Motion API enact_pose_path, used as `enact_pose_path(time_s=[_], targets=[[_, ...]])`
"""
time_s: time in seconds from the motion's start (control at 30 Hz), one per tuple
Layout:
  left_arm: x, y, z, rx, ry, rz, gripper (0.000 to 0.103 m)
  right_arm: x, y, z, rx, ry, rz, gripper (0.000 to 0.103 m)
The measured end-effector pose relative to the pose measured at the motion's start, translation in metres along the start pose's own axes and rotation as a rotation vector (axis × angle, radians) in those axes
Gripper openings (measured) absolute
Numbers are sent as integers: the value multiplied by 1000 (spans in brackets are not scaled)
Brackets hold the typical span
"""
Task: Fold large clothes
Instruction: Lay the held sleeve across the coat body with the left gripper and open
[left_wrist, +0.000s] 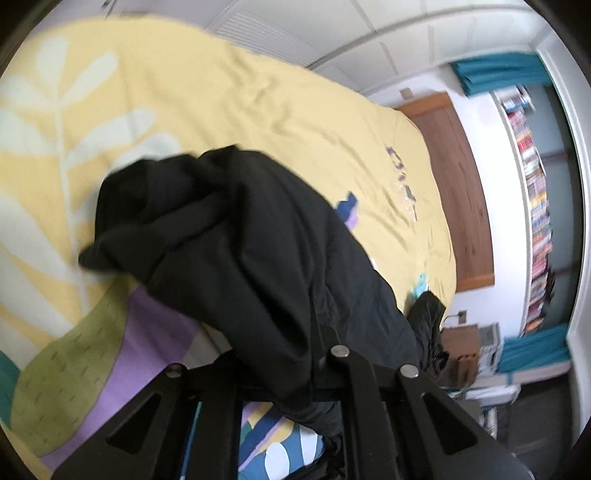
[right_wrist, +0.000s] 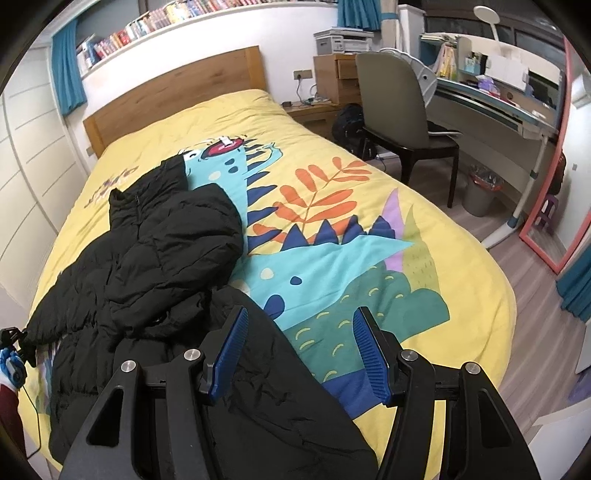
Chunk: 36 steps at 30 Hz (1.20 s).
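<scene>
Bedding is one yellow dinosaur duvet (right_wrist: 369, 206); one black jacket (right_wrist: 155, 258) lies there. Left gripper (left_wrist: 317, 332) clamps the jacket; right gripper (right_wrist: 299, 354) stands apart.

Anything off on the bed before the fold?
The jacket lies crumpled toward one side of the bed, its collar end bunched rather than spread flat. No damage or spill visible.

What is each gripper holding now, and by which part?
The left gripper is shut on the black jacket, on a bunched fold, exact part unclear. The right gripper is open, holding nothing.
</scene>
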<state>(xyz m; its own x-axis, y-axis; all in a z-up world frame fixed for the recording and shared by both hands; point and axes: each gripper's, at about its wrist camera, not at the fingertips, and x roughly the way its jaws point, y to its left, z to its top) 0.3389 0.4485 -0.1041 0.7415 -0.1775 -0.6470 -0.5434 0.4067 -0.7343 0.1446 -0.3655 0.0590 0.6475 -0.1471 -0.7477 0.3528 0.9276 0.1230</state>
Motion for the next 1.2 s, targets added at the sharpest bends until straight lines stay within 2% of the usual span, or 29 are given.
enact_pose_path(time_s=[0.2, 0.37, 0.5, 0.7, 0.83, 1.0, 1.2], targets=[[-23, -52, -9, 140, -40, 13, 9, -4, -12, -7, 25, -9, 16, 59], [-42, -94, -40, 296, -52, 3, 8, -13, -24, -9, 43, -33, 26, 59], [-54, -141, -84, 483, -51, -4, 8, -19, -32, -12, 55, -44, 33, 59], [-61, -199, -152, 683, -18, -49, 7, -22, -40, -18, 58, -51, 42, 59], [-66, -226, -196, 778, 9, -66, 7, -24, -46, -20, 67, -56, 46, 59], [-55, -243, -251, 916, 50, -31, 7, -23, -54, -26, 87, -53, 49, 59], [-33, -237, -308, 1076, 104, 38, 7, -17, -61, -33, 104, -31, 57, 59]])
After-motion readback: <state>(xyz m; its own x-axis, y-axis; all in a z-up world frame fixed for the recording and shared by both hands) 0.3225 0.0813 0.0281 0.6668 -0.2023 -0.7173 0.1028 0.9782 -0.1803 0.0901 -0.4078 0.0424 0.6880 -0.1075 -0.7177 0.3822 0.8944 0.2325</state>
